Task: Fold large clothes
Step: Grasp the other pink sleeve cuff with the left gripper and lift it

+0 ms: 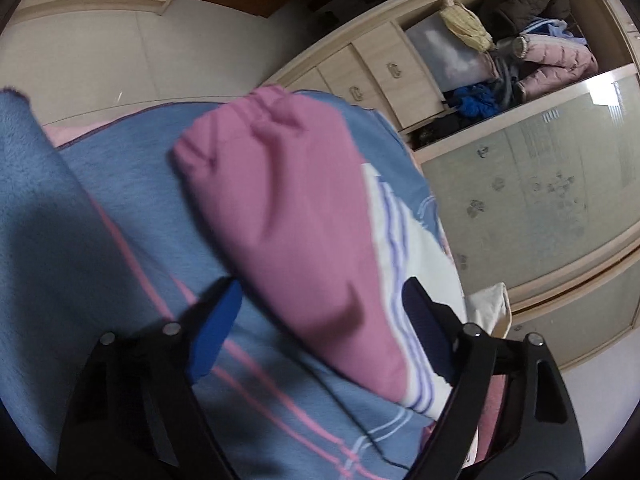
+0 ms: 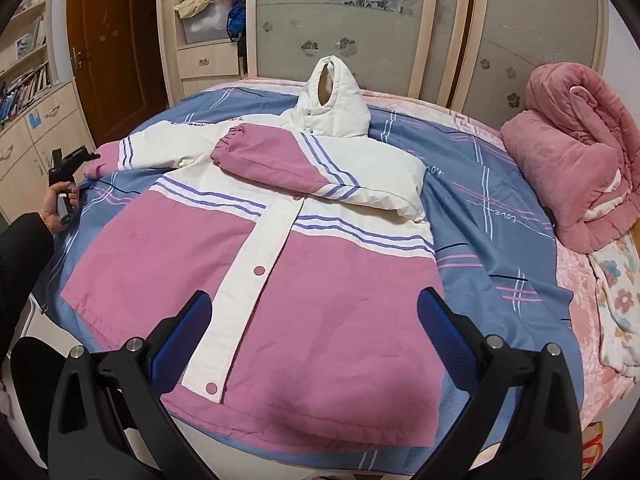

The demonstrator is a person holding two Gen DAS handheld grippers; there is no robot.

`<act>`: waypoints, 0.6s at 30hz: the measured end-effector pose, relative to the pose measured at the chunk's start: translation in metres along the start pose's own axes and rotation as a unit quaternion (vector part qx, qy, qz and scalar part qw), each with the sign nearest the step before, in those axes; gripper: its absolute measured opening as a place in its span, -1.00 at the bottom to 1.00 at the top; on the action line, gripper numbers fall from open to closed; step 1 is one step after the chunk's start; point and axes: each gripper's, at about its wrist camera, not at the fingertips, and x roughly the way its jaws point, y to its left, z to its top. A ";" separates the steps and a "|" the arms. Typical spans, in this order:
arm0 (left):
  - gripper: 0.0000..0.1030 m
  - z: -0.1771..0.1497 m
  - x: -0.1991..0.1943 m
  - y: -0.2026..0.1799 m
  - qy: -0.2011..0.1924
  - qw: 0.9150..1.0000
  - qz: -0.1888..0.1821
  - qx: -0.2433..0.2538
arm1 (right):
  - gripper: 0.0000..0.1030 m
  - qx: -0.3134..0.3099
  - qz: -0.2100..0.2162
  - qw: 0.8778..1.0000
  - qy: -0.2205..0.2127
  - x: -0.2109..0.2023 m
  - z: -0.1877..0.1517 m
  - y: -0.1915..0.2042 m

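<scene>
Jacket (image 2: pixel 280 248), pink and white with purple stripes, lies front-up and buttoned on a blue checked bedsheet (image 2: pixel 492 216). Hood (image 2: pixel 332 100) points toward the wardrobe (image 2: pixel 400 20). One sleeve (image 2: pixel 276 160) is folded across the chest; the other sleeve (image 1: pixel 296 216) stretches out flat to the side. Left gripper (image 1: pixel 320 320) sits low over that outstretched sleeve, jaws spread to either side of it; pad contact with the fabric cannot be confirmed. Right gripper (image 2: pixel 312 340) hangs over the hem, jaws spread wide, nothing pinched. A folded pink blanket (image 2: pixel 576 176) rests at the bed's edge.
</scene>
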 end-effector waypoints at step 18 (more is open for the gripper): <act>-0.69 0.024 0.008 -0.022 -0.101 0.992 0.074 0.032 | 0.97 -0.006 -0.001 1.000 0.020 0.020 0.003 0.005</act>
